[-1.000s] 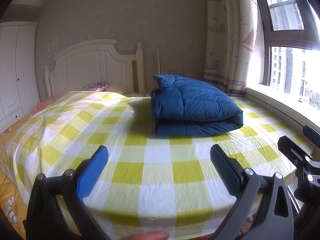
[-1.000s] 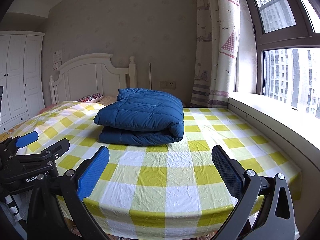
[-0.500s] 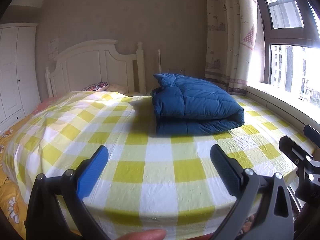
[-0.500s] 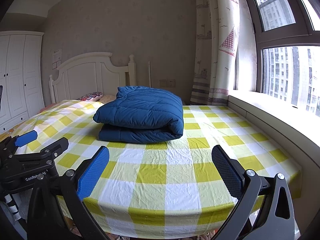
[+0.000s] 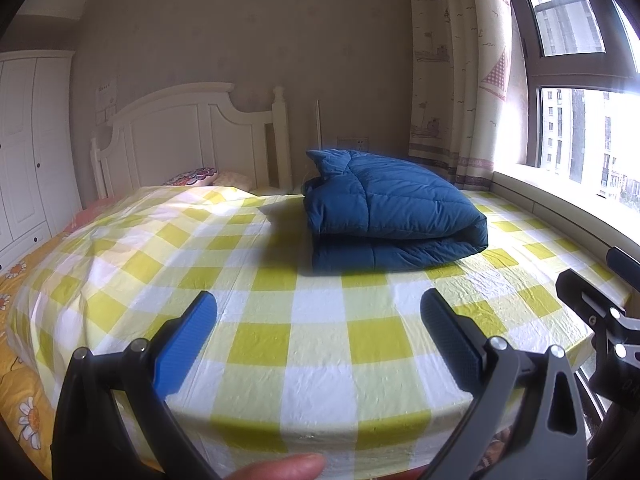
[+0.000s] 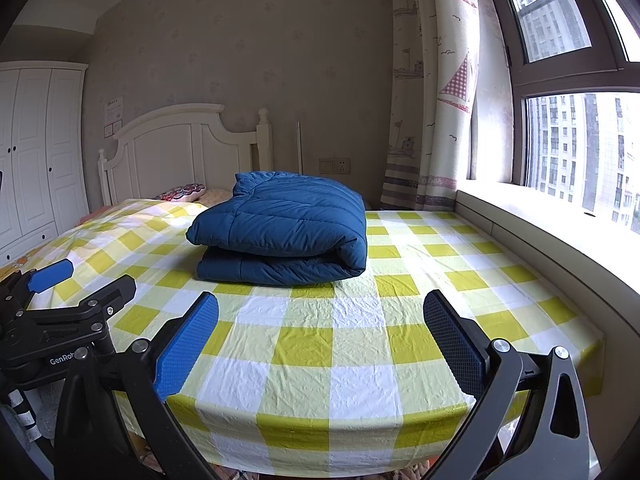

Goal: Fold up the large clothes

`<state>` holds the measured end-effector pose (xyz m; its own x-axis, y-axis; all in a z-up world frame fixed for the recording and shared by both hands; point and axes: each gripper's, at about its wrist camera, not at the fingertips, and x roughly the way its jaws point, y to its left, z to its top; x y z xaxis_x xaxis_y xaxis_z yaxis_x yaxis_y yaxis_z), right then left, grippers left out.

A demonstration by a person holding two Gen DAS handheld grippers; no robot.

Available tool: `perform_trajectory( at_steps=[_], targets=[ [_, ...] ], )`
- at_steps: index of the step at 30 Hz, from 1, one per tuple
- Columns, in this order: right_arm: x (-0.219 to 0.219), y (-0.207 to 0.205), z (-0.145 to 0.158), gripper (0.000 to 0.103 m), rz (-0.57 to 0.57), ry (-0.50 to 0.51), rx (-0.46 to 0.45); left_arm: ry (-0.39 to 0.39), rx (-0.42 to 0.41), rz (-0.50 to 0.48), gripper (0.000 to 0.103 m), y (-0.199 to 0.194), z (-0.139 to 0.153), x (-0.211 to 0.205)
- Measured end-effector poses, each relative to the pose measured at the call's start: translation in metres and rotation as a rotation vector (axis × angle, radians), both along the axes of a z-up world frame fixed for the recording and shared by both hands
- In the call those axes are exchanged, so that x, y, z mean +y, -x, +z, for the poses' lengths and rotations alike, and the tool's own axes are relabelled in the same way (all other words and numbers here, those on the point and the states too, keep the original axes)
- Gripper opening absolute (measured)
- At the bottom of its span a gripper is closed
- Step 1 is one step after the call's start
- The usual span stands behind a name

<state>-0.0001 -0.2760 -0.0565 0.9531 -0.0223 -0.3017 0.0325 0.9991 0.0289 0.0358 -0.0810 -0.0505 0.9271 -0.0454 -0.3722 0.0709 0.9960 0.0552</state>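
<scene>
A blue padded jacket [image 5: 390, 210] [image 6: 282, 230] lies folded into a thick bundle on the yellow-and-white checked bed sheet [image 5: 316, 340] [image 6: 352, 344], toward the far middle of the bed. My left gripper [image 5: 318, 312] is open over the near edge of the bed, well short of the jacket, with nothing between its fingers. My right gripper [image 6: 320, 312] is open too, at the foot of the bed, nothing in it. In the right wrist view the left gripper's body shows at the lower left. A fingertip [image 5: 276, 466] shows at the bottom edge.
A white headboard [image 5: 192, 136] and a patterned pillow [image 5: 192, 176] stand at the far end. A white wardrobe [image 6: 36, 152] is on the left. Curtains [image 6: 432, 92], a window sill [image 6: 560, 236] and a big window run along the right side.
Both grippers have drawn back and risen slightly, so the bed sits a little lower in view. The jacket has not moved. Both grippers stay open.
</scene>
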Motion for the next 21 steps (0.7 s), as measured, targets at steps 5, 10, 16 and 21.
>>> perform_trajectory(
  at_steps=[5, 10, 16, 21],
  targets=[
    [0.0, 0.0, -0.002, 0.099, 0.004, 0.001, 0.006, -0.006, 0.006, -0.008, 0.101, -0.001, -0.001, 0.0],
    [0.0, -0.001, -0.005, 0.099, 0.011, 0.002, 0.014, 0.022, 0.007, -0.042, 0.101, -0.002, -0.002, 0.002],
    [0.002, -0.008, -0.008, 0.099, 0.035, 0.011, 0.031, 0.03, 0.034, -0.02, 0.101, -0.017, -0.008, 0.012],
    [-0.03, -0.035, 0.017, 0.098, 0.031, 0.094, 0.071, -0.045, 0.205, 0.002, 0.101, -0.08, -0.004, 0.06]
  ],
)
